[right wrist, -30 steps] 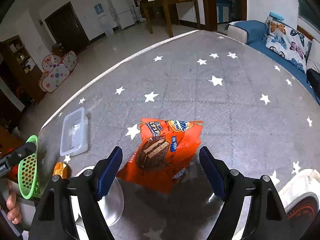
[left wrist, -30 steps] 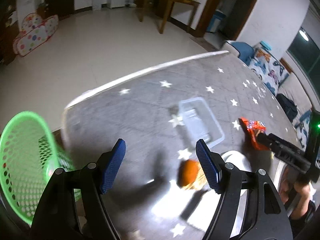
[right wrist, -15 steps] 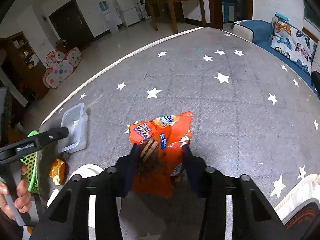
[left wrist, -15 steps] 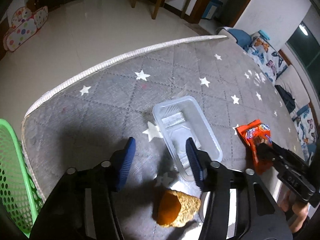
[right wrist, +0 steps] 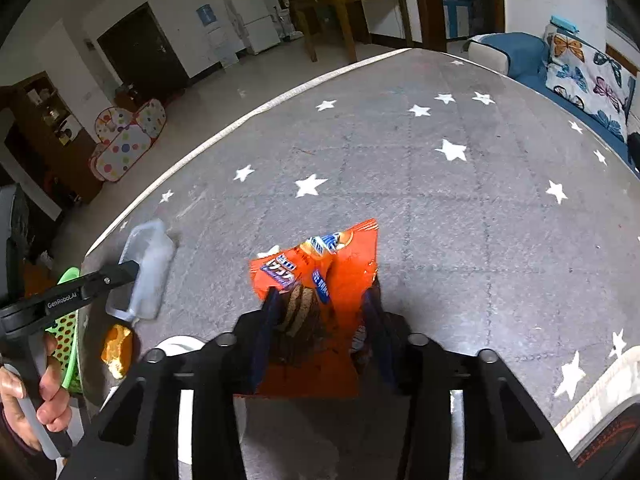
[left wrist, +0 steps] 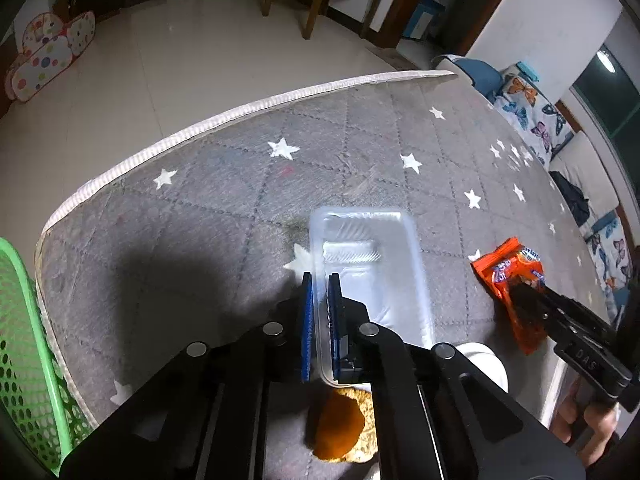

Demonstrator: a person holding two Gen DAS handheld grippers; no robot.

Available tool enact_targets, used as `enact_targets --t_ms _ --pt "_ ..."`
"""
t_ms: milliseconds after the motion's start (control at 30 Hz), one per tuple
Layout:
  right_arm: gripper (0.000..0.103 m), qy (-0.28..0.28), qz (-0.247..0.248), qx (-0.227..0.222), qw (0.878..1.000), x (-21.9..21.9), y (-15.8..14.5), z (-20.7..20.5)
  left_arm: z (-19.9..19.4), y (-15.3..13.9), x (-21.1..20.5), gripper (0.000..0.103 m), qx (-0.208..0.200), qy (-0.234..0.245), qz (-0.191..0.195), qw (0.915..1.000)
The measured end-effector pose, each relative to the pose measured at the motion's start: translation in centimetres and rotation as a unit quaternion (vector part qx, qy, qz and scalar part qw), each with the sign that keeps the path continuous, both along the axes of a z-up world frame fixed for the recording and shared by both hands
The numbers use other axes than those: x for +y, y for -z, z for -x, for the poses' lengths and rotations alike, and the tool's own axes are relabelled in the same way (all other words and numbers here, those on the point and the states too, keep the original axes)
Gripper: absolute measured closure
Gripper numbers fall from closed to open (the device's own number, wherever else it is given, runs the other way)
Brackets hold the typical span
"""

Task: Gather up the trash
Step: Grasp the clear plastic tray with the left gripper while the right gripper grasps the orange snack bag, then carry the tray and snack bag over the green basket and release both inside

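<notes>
The clear plastic tray (left wrist: 372, 264), just beyond the bread piece (left wrist: 340, 432), is now pinched by the left gripper (left wrist: 319, 320), whose fingers were spread earlier, while the right gripper (right wrist: 320, 320) has clamped the orange wrapper (right wrist: 332, 264) right of the tray, so both seem ready for the green basket (left wrist: 20, 344).

Orange wrapper (right wrist: 344, 264); clear tray (left wrist: 372, 272); green basket (left wrist: 20, 352); grey white-starred mat (left wrist: 224, 200); brownish, possibly bread, lump (left wrist: 340, 428).
</notes>
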State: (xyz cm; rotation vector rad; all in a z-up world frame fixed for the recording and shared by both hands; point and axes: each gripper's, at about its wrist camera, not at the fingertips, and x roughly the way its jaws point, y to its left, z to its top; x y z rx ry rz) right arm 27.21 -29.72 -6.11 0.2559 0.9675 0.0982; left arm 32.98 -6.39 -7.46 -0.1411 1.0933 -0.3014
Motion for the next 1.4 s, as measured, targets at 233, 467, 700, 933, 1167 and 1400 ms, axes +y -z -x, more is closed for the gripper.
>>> enact_targets --t_ms 233,467,700,933,1167,1400 --pt "0.072 -0.005 -0.008 -0.018 1.000 0.6 -1.1 0.9 1.4 -1.7 2.4 0.099 -0.019 -0.015 0.015 0.9996" --pt "0.072 -0.010 -0.015 -0.049 0.999 1.7 -4.3 2.1 2.3 -2.6 4.9 0.100 -0.023 -0.033 0.031 0.9987" --pt "0.072 -0.041 -0.020 -0.082 0.996 4.7 -7.7 2.9 3.8 -4.5 8.1 0.102 -0.043 -0.049 0.056 0.9963" --pt "0.072 -0.065 -0.022 -0.095 0.993 7.8 -9.2 3.3 4.5 -4.9 10.2 0.102 -0.043 -0.058 0.068 0.9951" --pt "0.072 -0.073 -0.028 -0.093 0.993 8.5 -9.5 3.5 4.3 -4.4 10.8 0.095 -0.033 -0.054 0.066 0.9958" --pt "0.072 -0.075 -0.036 -0.088 0.993 7.7 -8.7 2.9 3.9 -3.6 9.7 0.042 -0.036 -0.037 0.032 0.9982"
